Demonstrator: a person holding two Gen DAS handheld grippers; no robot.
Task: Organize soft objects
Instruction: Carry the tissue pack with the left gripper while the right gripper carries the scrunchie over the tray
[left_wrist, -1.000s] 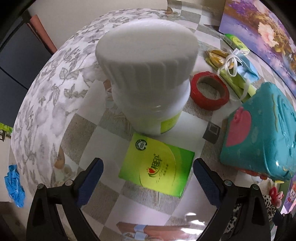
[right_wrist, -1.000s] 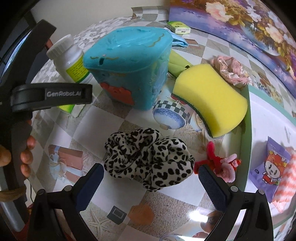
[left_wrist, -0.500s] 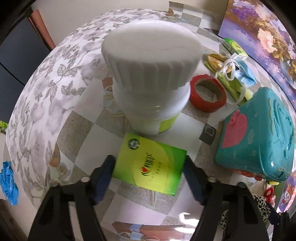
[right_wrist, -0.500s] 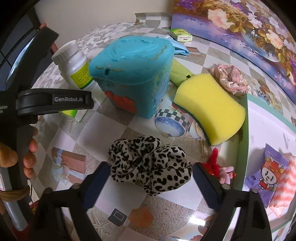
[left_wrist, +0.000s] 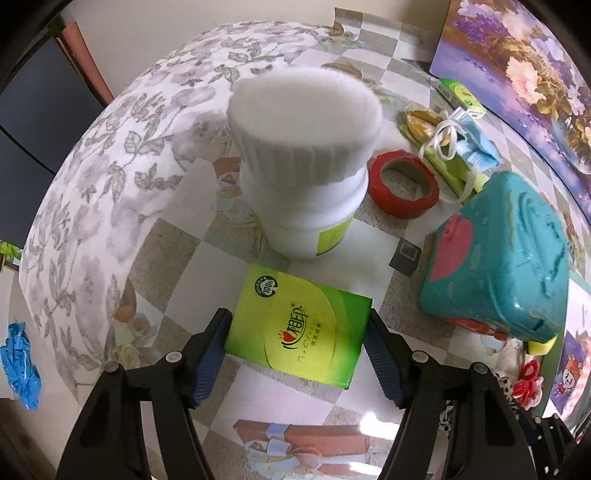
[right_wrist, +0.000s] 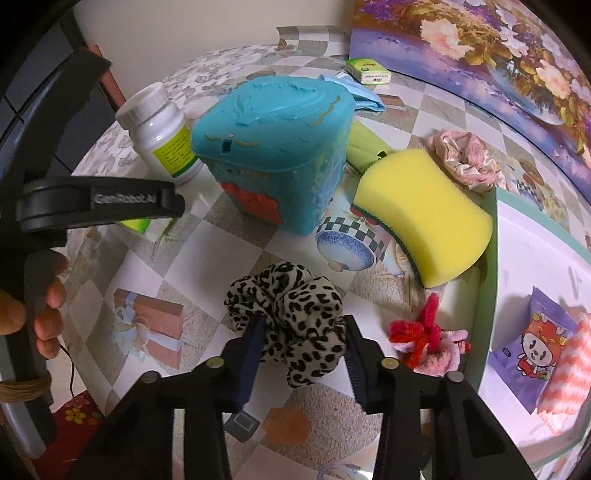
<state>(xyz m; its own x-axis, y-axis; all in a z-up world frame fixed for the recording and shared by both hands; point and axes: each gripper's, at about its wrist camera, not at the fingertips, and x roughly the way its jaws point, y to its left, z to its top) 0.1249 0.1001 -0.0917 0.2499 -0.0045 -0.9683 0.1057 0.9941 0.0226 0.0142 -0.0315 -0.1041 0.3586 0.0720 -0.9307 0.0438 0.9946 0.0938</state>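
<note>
Both tools have closed since before: left tool (left_wrist: 297, 341) now clamps the green tissue pack (left_wrist: 300, 325), right tool (right_wrist: 303, 352) the leopard scrunchie (right_wrist: 291, 317).

The green tissue pack (left_wrist: 299, 325) carries a round "100%" badge and red Chinese brand characters too distorted to read surely, while "GenRobot.AI" stands in pale letters on the black left gripper (right_wrist: 99, 206) seen from the right wrist.
</note>
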